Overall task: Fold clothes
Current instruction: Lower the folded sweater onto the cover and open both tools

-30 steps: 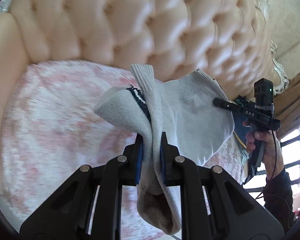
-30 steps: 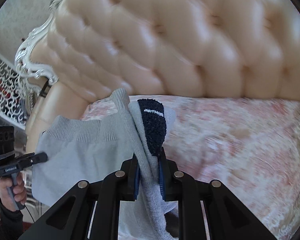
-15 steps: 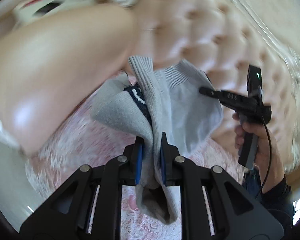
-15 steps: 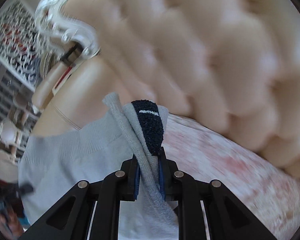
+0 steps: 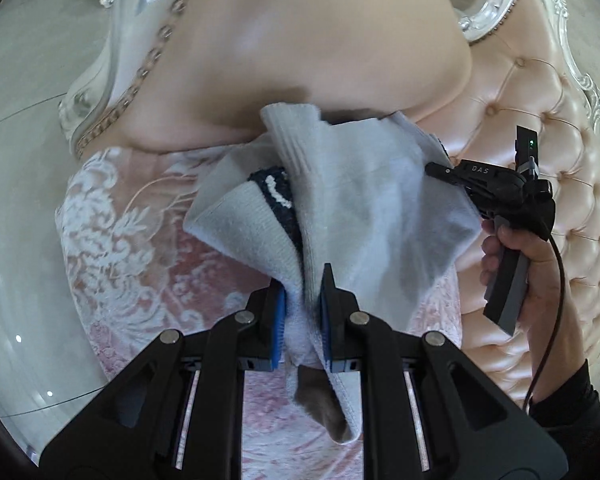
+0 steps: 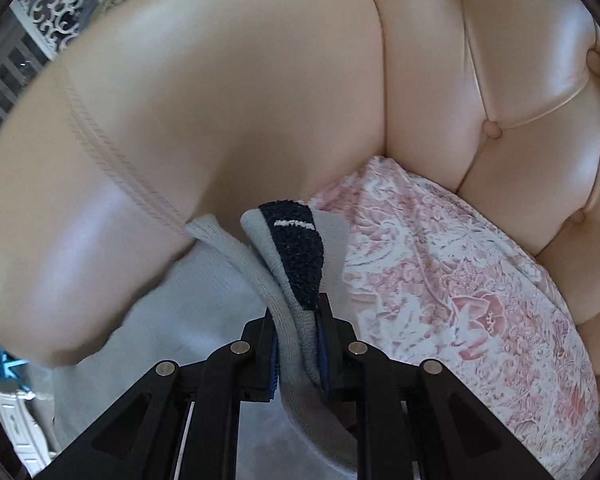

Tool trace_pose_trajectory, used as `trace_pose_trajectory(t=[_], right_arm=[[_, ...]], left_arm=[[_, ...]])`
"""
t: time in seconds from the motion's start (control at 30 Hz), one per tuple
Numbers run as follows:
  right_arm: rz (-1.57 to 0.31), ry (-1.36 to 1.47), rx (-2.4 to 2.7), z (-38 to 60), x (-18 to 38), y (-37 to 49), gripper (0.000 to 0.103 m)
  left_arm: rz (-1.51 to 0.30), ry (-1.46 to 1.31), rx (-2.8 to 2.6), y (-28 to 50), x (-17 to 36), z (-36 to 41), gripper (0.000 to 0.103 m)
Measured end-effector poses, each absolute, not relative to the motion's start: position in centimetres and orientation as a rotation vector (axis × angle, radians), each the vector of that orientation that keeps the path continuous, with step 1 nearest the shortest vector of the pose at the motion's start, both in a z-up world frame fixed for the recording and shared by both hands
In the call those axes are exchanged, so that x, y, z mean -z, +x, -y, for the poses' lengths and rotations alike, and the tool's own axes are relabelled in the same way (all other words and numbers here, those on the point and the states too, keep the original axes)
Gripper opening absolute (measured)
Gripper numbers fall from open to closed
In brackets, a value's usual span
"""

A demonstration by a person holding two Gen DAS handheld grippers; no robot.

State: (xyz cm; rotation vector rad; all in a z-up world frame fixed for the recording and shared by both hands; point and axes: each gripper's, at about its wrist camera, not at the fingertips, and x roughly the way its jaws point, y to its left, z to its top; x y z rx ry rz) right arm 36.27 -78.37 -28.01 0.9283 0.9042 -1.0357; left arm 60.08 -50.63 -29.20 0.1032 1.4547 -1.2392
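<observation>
We have the left gripper (image 5: 302, 312) clamped on a bunched fold of the grey garment (image 5: 364, 208), its blue-padded fingers (image 5: 278, 320) pressed against the cloth from both sides. The right gripper (image 6: 298, 344) is likewise closed tight on a gathered edge of the same garment, where a dark navy patch (image 6: 296, 252) with a small white mark shows on the inside of the fabric. In the left wrist view the garment hangs spread between the two tools, held up off the pink-and-white patterned seat cover (image 5: 140, 248) and close against the sofa's padded armrest (image 5: 308, 40). We see the right gripper from the side there too, its black nose pressed into the far edge of the cloth, with our hand (image 5: 528, 256) wrapped round its handle and a dark sleeve (image 5: 568, 404) below. Behind it runs the buttoned peach backrest (image 5: 540, 120) with a carved white frame (image 5: 496, 12). A loose end of fabric droops between the left fingers.
</observation>
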Motion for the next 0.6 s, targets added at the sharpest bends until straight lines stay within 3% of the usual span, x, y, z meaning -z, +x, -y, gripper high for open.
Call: trace_pose_trajectory(t=[0.07, 0.13, 0.17, 0.2, 0.23, 0.27, 0.3, 0.37, 0.6], right_arm=[[-0.898, 0.928, 1.059, 78.4, 28.4, 35.8, 0.015], [-0.867, 0.918, 1.101, 78.2, 28.1, 34.8, 0.025], [-0.851, 0.912, 1.122, 78.1, 28.0, 34.3, 0.048], [-0.835, 0.907, 1.144, 78.1, 27.8, 33.8, 0.085], [-0.819, 0.901, 1.165, 78.0, 27.7, 33.3, 0.096], [-0.803, 0.895, 1.185, 77.9, 27.6, 32.8, 0.100], [-0.787, 0.890, 1.206, 77.8, 27.4, 32.2, 0.100], [-0.754, 0.878, 1.248, 77.6, 27.2, 31.2, 0.101], [-0.702, 0.810, 1.373, 76.6, 24.3, 27.2, 0.102]], left_arm=[[-1.454, 0.121, 1.225, 60.3, 30.0, 50.5, 0.017], [-1.467, 0.136, 1.200, 60.6, 31.0, 50.5, 0.020], [-1.470, 0.148, 1.205, 60.7, 31.4, 50.6, 0.027], [-1.474, 0.162, 1.211, 60.8, 31.7, 50.7, 0.030], [-1.477, 0.175, 1.216, 60.9, 32.1, 50.8, 0.031], [-1.460, 0.189, 1.218, 61.1, 31.8, 50.7, 0.043], [-1.442, 0.203, 1.220, 61.3, 31.5, 50.5, 0.063], [-1.418, 0.205, 1.185, 62.1, 31.3, 49.6, 0.082], [-1.328, 0.241, 1.191, 64.0, 29.3, 47.8, 0.083]])
